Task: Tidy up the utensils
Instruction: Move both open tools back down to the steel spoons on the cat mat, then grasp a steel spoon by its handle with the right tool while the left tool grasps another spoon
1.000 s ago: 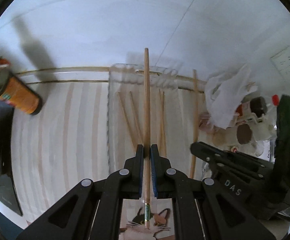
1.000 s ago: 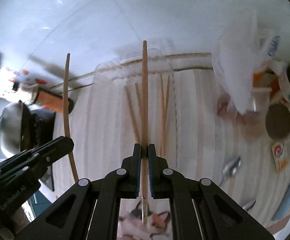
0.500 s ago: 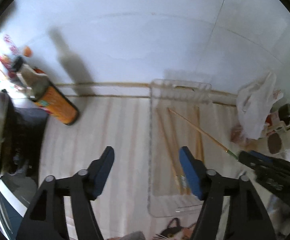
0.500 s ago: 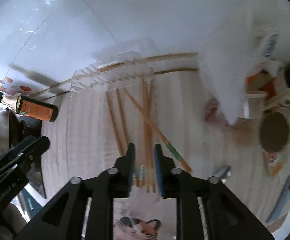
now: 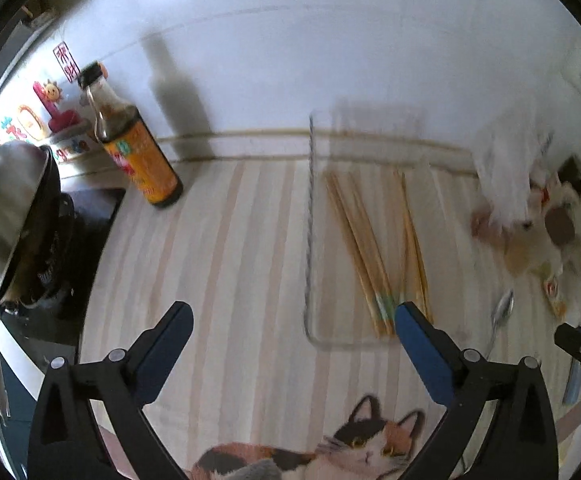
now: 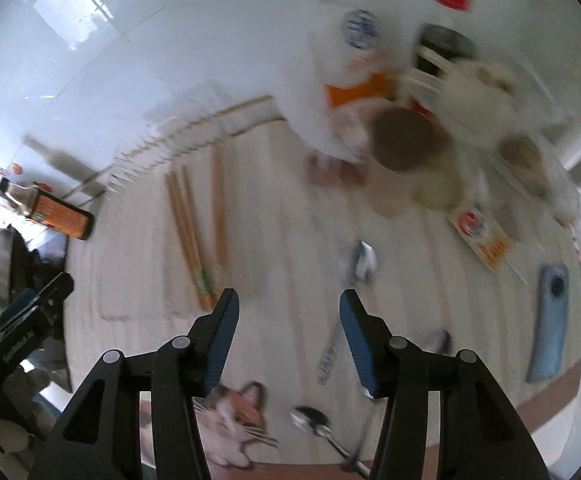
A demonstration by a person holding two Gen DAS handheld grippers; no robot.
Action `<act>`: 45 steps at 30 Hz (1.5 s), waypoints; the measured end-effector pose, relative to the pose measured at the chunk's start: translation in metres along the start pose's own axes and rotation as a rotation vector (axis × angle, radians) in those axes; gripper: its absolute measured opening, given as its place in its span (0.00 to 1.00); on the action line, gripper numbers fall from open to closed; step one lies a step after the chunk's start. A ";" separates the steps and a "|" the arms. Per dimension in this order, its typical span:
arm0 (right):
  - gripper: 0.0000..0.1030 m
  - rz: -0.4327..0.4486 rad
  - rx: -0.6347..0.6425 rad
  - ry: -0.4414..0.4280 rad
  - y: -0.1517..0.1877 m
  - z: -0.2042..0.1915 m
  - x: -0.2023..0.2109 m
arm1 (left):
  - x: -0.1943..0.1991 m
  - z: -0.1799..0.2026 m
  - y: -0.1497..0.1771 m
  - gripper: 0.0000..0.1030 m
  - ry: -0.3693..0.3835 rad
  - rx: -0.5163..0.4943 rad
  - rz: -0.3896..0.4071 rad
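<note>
Several wooden chopsticks (image 5: 374, 240) lie in a clear plastic tray (image 5: 309, 240) on the striped mat; they also show in the right wrist view (image 6: 198, 224). My left gripper (image 5: 290, 320) is open and empty, above the mat in front of the tray's near left corner. My right gripper (image 6: 286, 312) is open and empty, to the right of the tray. A metal spoon (image 6: 354, 280) lies on the mat just beyond its right finger, and another spoon (image 6: 314, 432) lies nearer. A spoon also shows in the left wrist view (image 5: 500, 316).
A sauce bottle (image 5: 134, 148) stands at the back left beside a steel pot lid (image 5: 6, 208) on a stove. A white bag and jars (image 6: 410, 92) crowd the back right. A blue object (image 6: 550, 320) lies at the right. A cat picture (image 5: 354, 448) marks the mat's near edge.
Both grippers opened and let go of their chopsticks, which now lie in the tray. Both then pulled back; the right one swung right toward the spoons.
</note>
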State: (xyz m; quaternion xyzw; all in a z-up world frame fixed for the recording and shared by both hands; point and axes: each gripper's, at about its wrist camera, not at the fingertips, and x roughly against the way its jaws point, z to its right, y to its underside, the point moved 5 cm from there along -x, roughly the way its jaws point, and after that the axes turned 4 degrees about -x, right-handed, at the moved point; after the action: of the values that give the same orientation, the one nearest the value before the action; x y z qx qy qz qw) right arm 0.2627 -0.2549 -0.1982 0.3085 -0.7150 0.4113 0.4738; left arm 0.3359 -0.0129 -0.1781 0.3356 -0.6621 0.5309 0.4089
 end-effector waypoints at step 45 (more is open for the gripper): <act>0.01 -0.164 0.005 0.067 0.117 0.174 -0.032 | -0.055 0.237 0.184 0.52 0.115 -0.061 -0.460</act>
State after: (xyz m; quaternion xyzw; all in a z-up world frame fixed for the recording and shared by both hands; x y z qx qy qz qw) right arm 0.1032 -0.3512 -0.2999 0.3530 -0.6701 0.3831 0.5288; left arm 0.1546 -0.2050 -0.3300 0.4342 -0.5597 0.4219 0.5659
